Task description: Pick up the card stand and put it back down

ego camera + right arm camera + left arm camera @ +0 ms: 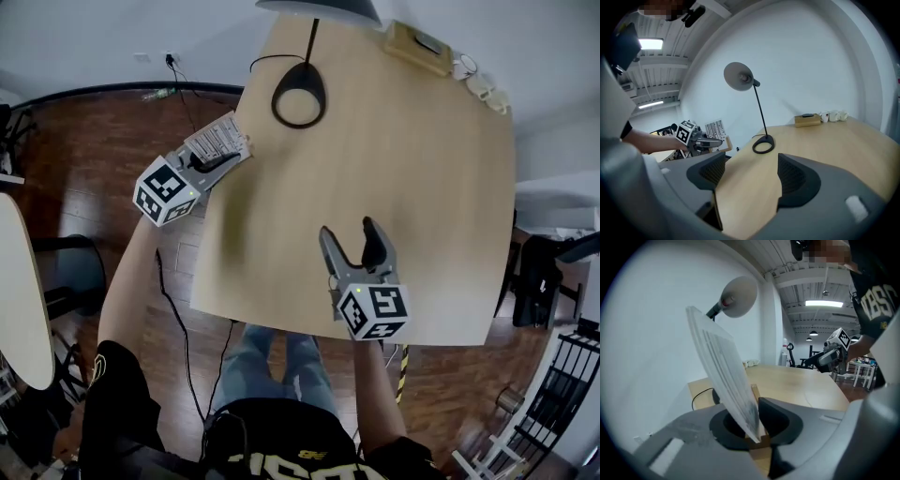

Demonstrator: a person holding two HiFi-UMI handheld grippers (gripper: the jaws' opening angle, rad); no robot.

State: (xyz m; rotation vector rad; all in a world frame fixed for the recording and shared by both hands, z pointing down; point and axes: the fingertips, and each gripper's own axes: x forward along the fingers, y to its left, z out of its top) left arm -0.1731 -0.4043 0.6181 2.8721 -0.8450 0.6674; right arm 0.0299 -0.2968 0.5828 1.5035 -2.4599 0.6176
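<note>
The card stand (pixel 219 139) is a small wooden base that carries a pale, printed upright card. It hangs tilted at the left edge of the light wooden table (pixel 422 206). My left gripper (pixel 225 161) is shut on it. In the left gripper view the card (pixel 723 376) leans left between the dark pads, with the wooden base (pixel 757 433) clamped at their tips. My right gripper (pixel 354 246) hovers open over the table's near part, with nothing between its fingers. From the right gripper view (pixel 750 173) the card stand (pixel 716 130) shows far left in the other gripper.
A black desk lamp with a ring base (pixel 299 95) stands at the table's far side. A wooden box (pixel 418 43) and white mugs (pixel 478 84) sit at the far right corner. Dark wooden floor and a cable (pixel 178 319) lie left of the table.
</note>
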